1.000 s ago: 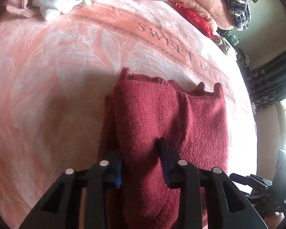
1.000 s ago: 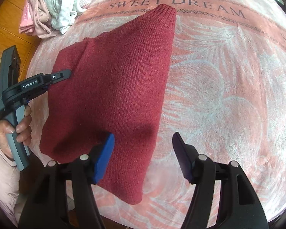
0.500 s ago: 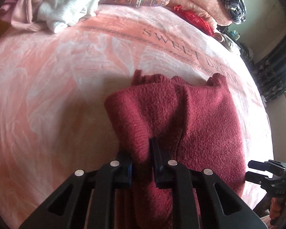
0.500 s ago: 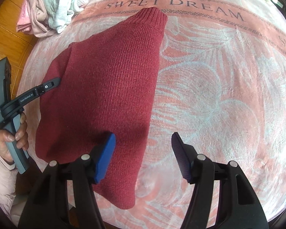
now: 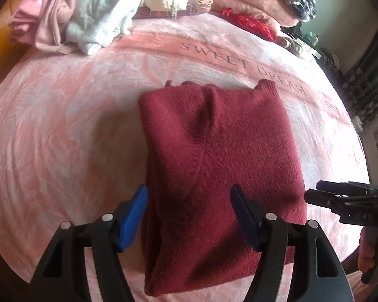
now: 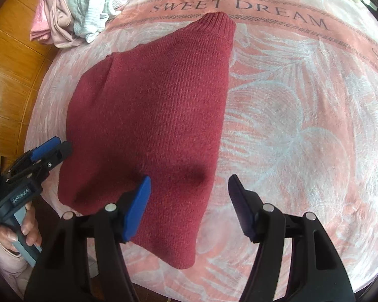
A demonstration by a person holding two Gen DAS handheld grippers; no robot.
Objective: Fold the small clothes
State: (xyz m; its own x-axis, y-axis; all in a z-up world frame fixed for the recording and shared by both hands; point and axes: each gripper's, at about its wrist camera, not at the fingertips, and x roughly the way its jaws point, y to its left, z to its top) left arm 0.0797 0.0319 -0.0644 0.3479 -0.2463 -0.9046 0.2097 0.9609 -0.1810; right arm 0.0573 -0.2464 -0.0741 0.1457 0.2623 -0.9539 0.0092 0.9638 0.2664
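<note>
Dark red knit, the folded sweater (image 5: 214, 166) lies flat on the pink blanket (image 5: 63, 125), straight ahead of the left gripper (image 5: 189, 216), whose jaws stand wide and empty. The right gripper (image 6: 189, 206), also spread wide, hovers above the sweater's near right edge.

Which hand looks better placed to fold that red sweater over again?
Probably the left. The left gripper hangs open straddling the near edge of the red sweater, while the right gripper is open mostly over bare blanket beside it.
</note>
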